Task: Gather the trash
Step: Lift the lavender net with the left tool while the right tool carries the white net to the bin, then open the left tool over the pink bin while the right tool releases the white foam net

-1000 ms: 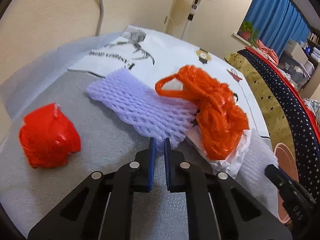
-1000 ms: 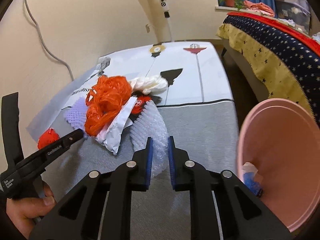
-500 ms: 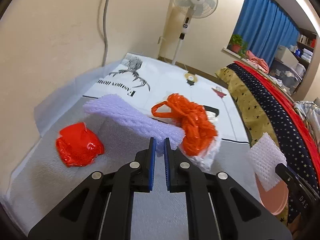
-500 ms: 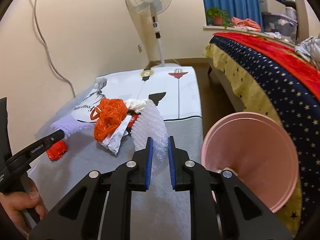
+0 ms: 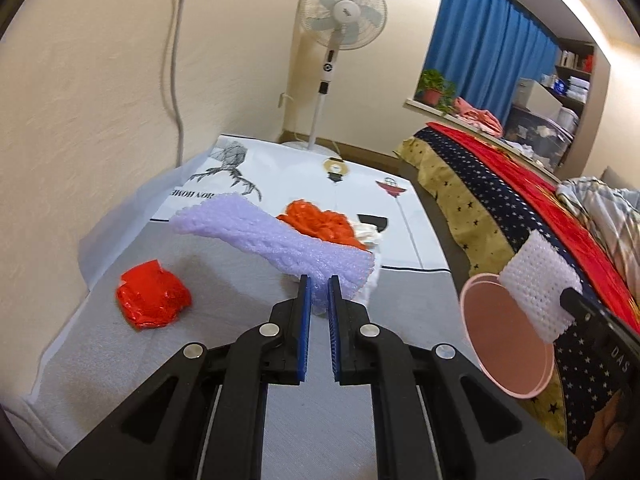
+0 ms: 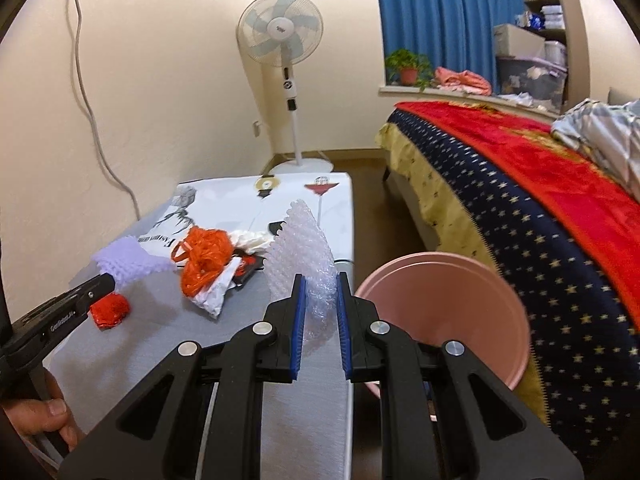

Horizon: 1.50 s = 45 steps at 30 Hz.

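Left claw (image 5: 317, 290) grips purple foam (image 5: 272, 240); right claw (image 6: 321, 288) grips white foam (image 6: 304, 248). Pinched by an edge, either could slip short of the pink bin (image 6: 472, 280) at 3 o'clock.

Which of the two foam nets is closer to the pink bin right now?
The white foam net in the right gripper, beside the pink bin. The purple foam net, in the left gripper, is farther away.

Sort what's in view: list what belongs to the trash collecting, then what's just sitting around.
Job:
lilac foam net in left gripper
white foam net in right gripper
pink plastic bin
orange mesh bag
crumpled red wrapper

Lying about:
white standing fan
potted plant
star-patterned bedspread
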Each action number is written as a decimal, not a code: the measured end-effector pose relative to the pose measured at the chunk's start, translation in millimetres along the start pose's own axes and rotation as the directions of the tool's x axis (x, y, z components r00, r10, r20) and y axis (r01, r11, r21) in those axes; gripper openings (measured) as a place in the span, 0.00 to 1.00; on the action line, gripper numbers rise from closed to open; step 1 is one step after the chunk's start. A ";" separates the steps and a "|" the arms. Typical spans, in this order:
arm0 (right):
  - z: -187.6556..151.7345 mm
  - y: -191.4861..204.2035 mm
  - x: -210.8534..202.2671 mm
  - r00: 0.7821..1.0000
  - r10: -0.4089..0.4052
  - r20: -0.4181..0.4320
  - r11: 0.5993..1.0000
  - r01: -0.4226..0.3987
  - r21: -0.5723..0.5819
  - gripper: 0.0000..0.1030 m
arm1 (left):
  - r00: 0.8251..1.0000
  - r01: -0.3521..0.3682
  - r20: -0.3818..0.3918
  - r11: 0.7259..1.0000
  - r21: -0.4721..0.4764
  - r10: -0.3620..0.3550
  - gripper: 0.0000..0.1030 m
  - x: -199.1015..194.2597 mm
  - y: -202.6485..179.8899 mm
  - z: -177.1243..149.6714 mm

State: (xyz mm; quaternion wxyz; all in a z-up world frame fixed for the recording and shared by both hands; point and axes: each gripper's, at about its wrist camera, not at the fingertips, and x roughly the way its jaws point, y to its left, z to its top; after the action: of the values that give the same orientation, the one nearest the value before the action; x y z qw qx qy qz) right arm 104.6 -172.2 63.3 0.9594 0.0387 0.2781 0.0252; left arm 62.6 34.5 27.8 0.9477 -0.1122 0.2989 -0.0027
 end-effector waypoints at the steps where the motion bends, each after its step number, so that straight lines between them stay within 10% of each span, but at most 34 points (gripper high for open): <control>1: 0.4 -2.2 -3.4 1.000 -0.005 0.005 1.000 0.005 0.002 0.15 | 1.000 0.007 0.002 1.000 0.006 -0.007 0.08 -1.9 -3.3 -0.6; 29: 8.7 -75.7 -14.8 0.982 -0.191 0.010 0.972 0.188 0.142 0.16 | 0.986 0.164 -0.004 0.973 0.164 -0.166 0.08 7.3 -74.7 -13.6; 45: 5.6 -108.5 -4.4 0.962 -0.273 -0.028 0.945 0.274 0.180 0.16 | 0.938 0.347 -0.068 0.906 0.243 -0.341 0.08 38.0 -132.0 -23.8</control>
State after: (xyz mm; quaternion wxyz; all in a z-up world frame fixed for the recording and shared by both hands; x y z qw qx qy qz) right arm 106.8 -280.9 60.8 0.9456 0.0875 0.2834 -0.1337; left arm 88.5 -102.0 15.6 0.9351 -0.0419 0.2832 -0.2089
